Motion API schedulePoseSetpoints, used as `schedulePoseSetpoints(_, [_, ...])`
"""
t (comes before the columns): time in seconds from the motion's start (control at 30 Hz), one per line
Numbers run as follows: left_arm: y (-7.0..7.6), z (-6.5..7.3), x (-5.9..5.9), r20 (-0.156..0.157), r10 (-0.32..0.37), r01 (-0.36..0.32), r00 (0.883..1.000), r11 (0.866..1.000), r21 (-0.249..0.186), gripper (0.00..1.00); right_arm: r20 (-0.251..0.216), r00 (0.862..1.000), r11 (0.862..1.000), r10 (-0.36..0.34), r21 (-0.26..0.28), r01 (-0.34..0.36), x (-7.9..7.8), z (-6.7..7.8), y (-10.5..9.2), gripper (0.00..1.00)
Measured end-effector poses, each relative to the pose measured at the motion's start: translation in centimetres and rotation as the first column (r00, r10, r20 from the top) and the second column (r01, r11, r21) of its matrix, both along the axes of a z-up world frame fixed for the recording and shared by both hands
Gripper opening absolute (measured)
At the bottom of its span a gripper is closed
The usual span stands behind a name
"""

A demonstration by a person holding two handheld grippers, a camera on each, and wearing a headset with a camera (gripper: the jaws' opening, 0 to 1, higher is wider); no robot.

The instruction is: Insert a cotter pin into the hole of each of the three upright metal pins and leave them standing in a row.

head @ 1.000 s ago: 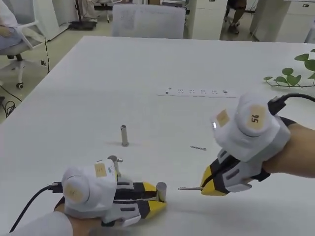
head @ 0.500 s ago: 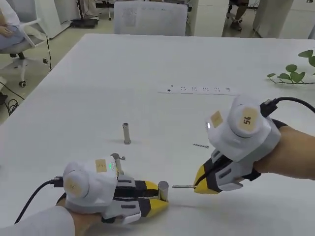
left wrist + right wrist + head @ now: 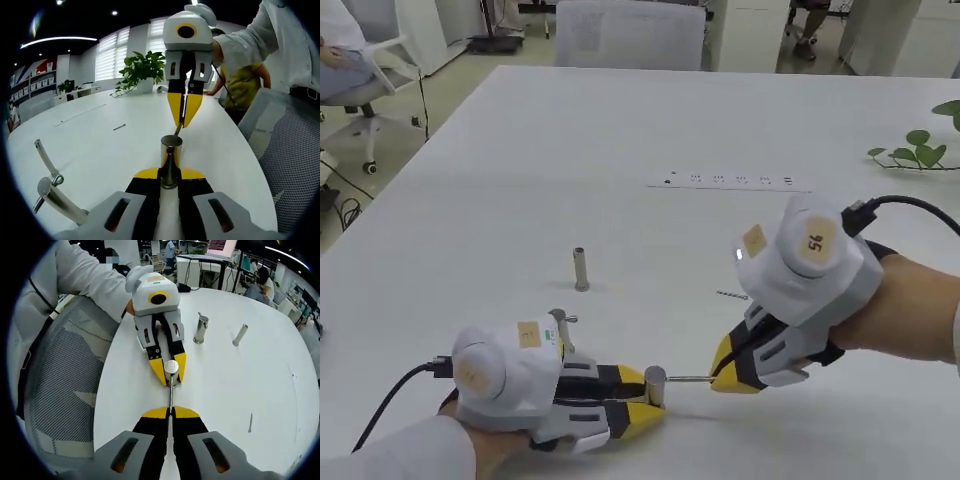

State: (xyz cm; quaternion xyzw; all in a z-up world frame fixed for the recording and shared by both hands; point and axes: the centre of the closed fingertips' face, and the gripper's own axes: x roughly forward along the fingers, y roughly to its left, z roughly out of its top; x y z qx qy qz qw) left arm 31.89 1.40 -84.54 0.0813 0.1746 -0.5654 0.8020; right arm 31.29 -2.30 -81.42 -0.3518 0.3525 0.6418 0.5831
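Since a second ago the right tongs have closed the gap to the left tongs, so that the tip of the cotter pin, which then stood apart from the metal pin, now meets it just under its top; whether the tip has entered the hole cannot be told. The left tongs are clamped on the lower part of that metal pin and hold it upright on the bench, just ahead of their yellow tips. The right tongs are pinched nearly together on the back end of the cotter pin, which sticks straight out from between their tips, level with the bench and aimed at the left tongs. The two pairs of tongs face each other tip to tip, with the held metal pin between them. A second metal pin stands just behind the body of the left tongs, with a fitted cotter pin across its top. A third metal pin stands upright farther out, beyond the left tongs and well apart from both. A loose cotter pin lies flat on the bench just beyond the right tongs. Farther off, past both tongs, a power strip lies on the bench, and a plant sits out beyond the right tongs.
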Motion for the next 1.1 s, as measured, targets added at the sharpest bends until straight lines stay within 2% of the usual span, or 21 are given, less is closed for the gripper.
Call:
schedulePoseSetpoints(0.4, [0.0,0.0,-0.1,0.001,-0.001,0.001,1.000,1.000,0.000,0.11,0.000,1.000,1.000,-0.001,0.012,0.001,0.1,0.3,0.4,0.03])
schedulePoseSetpoints(1.1, [0.0,0.0,0.0,0.001,0.000,0.000,1.000,1.000,-0.001,0.11,-0.018,0.999,0.999,0.039,0.004,-0.039,0.3,-0.2,1.1,0.03])
